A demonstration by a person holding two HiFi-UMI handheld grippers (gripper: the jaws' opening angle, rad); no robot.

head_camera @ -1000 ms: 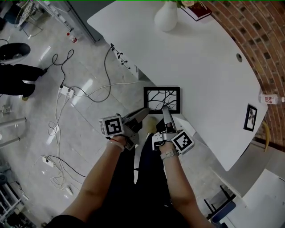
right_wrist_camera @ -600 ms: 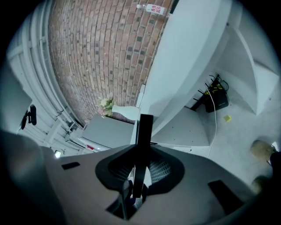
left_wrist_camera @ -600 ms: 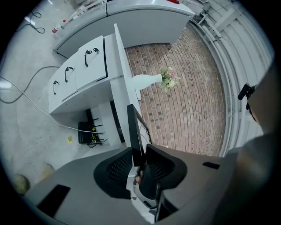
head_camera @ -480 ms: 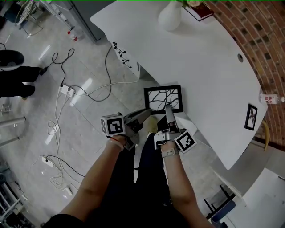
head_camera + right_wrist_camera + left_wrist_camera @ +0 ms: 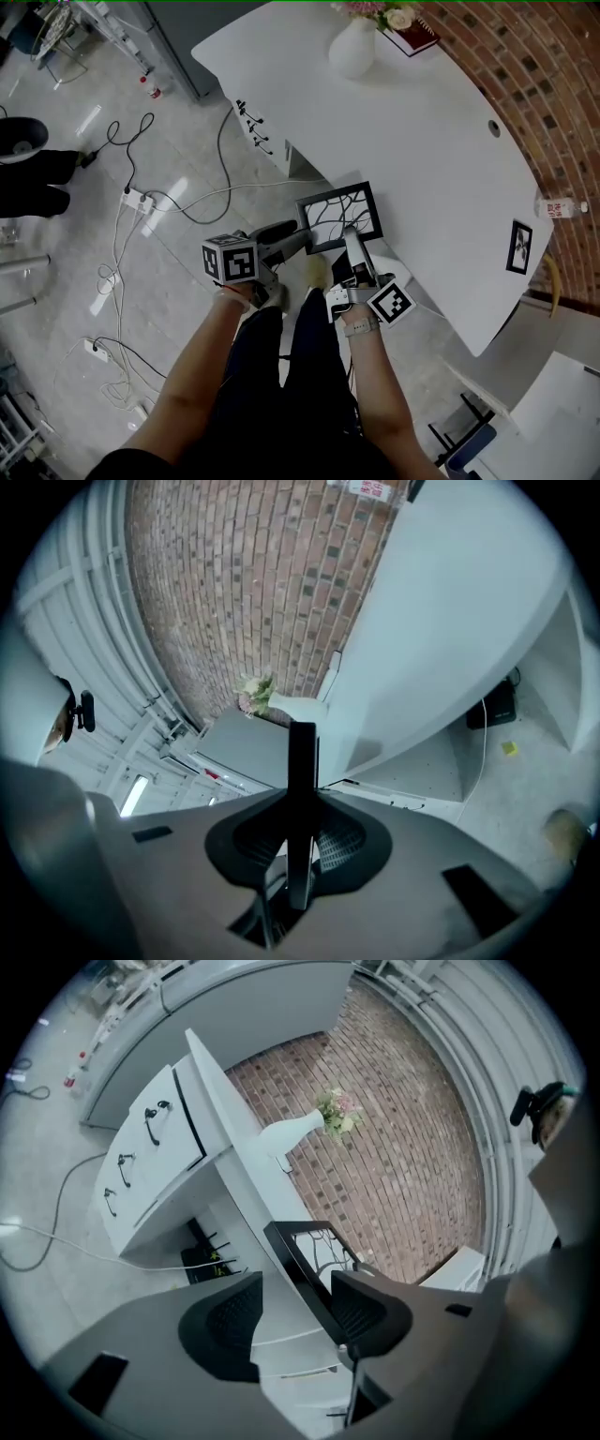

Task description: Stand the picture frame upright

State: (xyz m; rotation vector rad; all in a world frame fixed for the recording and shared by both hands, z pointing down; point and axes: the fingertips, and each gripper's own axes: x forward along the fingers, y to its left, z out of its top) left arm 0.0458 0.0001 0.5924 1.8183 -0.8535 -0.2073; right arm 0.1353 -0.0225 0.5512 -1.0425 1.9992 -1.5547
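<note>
My right hand-held gripper (image 5: 349, 236) has just closed on the picture frame (image 5: 339, 211), which is mid-picture at the worktop's (image 5: 431, 131) near edge. My left hand-held gripper (image 5: 292, 234) has just opened wide, with the frame's edge between its jaws.

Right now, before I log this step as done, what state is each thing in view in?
picture frame, tilted up off the table, not yet upright.
right claw, jaws have just been closing, shut on the picture frame's edge.
left claw, jaws have just been opening, open, with the picture frame's edge between them, not clamped.
vase, upright on the table.
small frame, lying flat on the table.
</note>
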